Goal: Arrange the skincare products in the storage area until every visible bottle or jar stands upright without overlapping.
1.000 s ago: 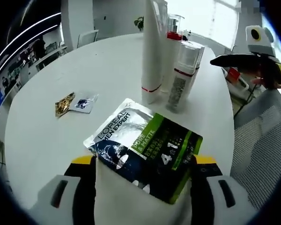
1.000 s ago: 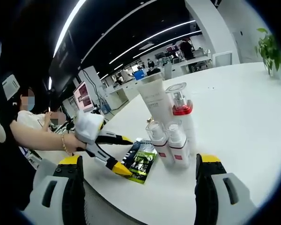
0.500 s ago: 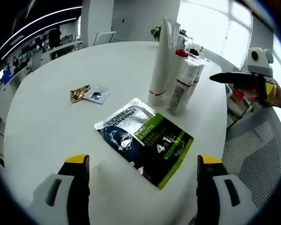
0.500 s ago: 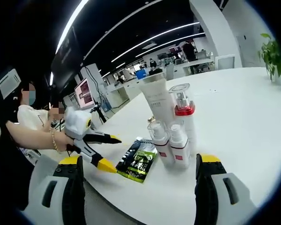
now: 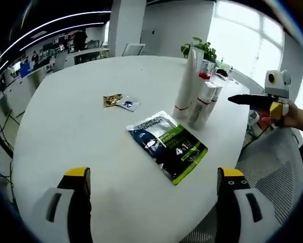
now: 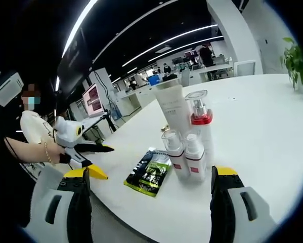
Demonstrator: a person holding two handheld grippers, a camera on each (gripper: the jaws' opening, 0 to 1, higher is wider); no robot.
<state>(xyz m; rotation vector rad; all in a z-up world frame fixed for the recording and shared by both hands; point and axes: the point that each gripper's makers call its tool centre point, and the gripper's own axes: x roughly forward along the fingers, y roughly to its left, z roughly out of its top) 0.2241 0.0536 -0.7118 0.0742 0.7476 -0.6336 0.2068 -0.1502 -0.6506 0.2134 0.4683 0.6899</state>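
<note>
White and round, the table [image 5: 65, 131] stood in an open office with ceiling light strips and desks far behind.

Nearest in the left gripper view, the left gripper [image 5: 154, 195] had its yellow-tipped jaws spread wide with nothing between them, held back over the near edge of the table. Just beyond it the sheet-mask sachet [image 5: 167, 146] lay flat, dark blue and green with a silver top. Past the sachet, to its right, the upright group stood close together: a tall white tube [image 5: 185, 84], a red-collared pump bottle [image 5: 204, 76] and two small clear-capped bottles [image 5: 205, 103]. Left of the sachet and farther out lay two small sample packets [image 5: 119, 100], one gold and one blue-white, touching; the right gripper view did not make them out. At the right edge of this view, beyond the bottles, a hand held the right gripper [image 5: 257, 100], off the table; from here I could not tell its jaw spacing.

In the right gripper view, the right gripper [image 6: 150, 190] showed its own jaws wide apart and empty. The sachet [image 6: 148, 172] lay just left of the small bottles [image 6: 184, 156], with the pump bottle [image 6: 199, 119] and tube [image 6: 172, 109] behind them. Left of the sachet, off the table edge, the left gripper [image 6: 94, 161] appeared with jaws parted, held by a person's hand [image 6: 42, 151] with a bracelet.
</note>
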